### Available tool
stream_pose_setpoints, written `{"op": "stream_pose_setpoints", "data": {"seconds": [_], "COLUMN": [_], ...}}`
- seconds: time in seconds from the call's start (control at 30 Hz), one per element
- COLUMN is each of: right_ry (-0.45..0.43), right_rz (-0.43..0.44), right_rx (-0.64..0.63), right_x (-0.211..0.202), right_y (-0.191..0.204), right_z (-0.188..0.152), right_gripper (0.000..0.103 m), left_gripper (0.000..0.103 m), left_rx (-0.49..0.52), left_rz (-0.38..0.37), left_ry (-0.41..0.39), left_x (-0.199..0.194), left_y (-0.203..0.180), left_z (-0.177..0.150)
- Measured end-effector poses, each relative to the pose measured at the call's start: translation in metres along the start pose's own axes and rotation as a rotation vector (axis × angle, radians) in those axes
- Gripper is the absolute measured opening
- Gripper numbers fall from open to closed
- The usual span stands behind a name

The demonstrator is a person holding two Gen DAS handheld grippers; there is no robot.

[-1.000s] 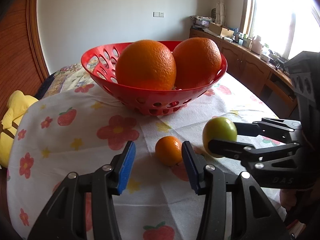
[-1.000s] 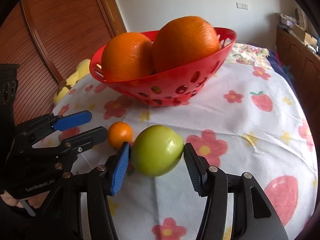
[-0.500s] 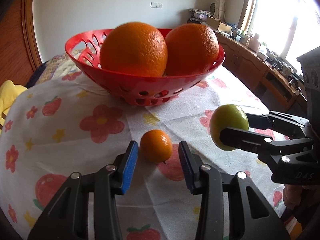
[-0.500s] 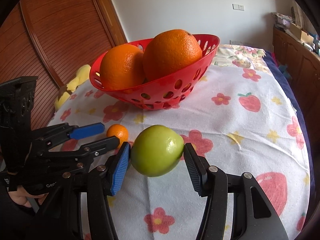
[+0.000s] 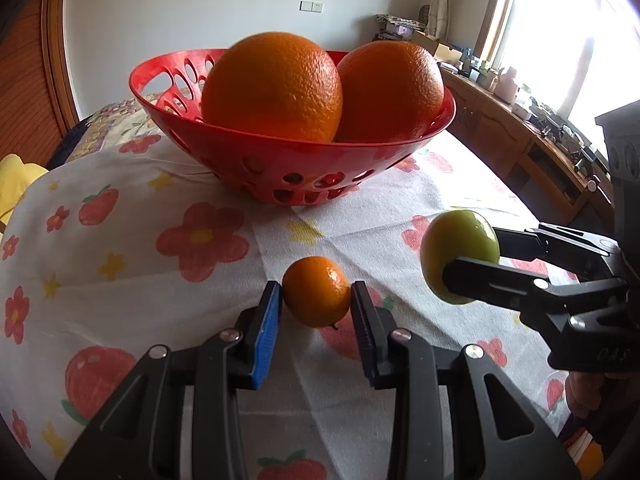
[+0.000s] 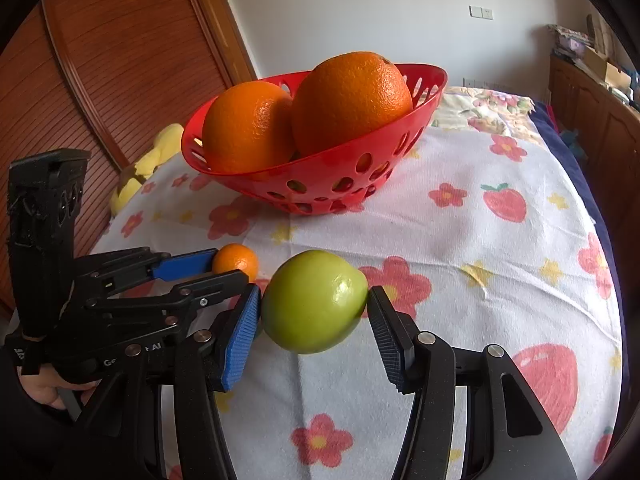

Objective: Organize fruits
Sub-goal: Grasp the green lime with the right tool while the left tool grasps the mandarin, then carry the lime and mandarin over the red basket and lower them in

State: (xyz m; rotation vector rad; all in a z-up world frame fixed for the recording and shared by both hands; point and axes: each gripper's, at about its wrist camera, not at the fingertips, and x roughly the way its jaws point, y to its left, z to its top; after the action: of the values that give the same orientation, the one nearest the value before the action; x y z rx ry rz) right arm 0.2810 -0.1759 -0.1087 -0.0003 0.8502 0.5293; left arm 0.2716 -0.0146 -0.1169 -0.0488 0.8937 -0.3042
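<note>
We angle both black two-finger grippers down over flowered white tablecloth. Left gripper clamps small orange mandarin; right gripper grips round green apple near red perforated plastic bowl.

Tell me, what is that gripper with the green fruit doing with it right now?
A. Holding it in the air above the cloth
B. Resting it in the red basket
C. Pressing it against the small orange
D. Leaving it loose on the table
A: the right gripper clamps the green fruit between its pads, off the flowered tablecloth, short of the red basket.
</note>
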Motion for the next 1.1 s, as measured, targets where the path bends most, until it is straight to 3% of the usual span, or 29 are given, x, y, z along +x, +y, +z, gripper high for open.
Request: {"op": "stream_pose_setpoints", "data": {"seconds": [0.23,0.63,1.1], "right_ry": [-0.033,-0.157,-0.222], "right_rz": [0.0,0.012,-0.024], "right_rx": [-0.023,-0.044,-0.085], "right_x": [-0.014,-0.058,-0.06], "right_y": [0.006,0.003,-0.014], "right_z": [0.009,0.05,0.109], "right_gripper": [0.056,0.056,0.056], "left_gripper": [0.033,0.033,0.033], "left_rx": [0.014,0.058,0.056], "left_rz": [-0.014,-0.003,0.035], "left_ry": [-0.064,-0.223,-0.285], "left_x": [-0.036,-0.098,-0.084], "left_y": [0.001,0.017,0.054], "left_z": [0.007,0.054,0.106]}}
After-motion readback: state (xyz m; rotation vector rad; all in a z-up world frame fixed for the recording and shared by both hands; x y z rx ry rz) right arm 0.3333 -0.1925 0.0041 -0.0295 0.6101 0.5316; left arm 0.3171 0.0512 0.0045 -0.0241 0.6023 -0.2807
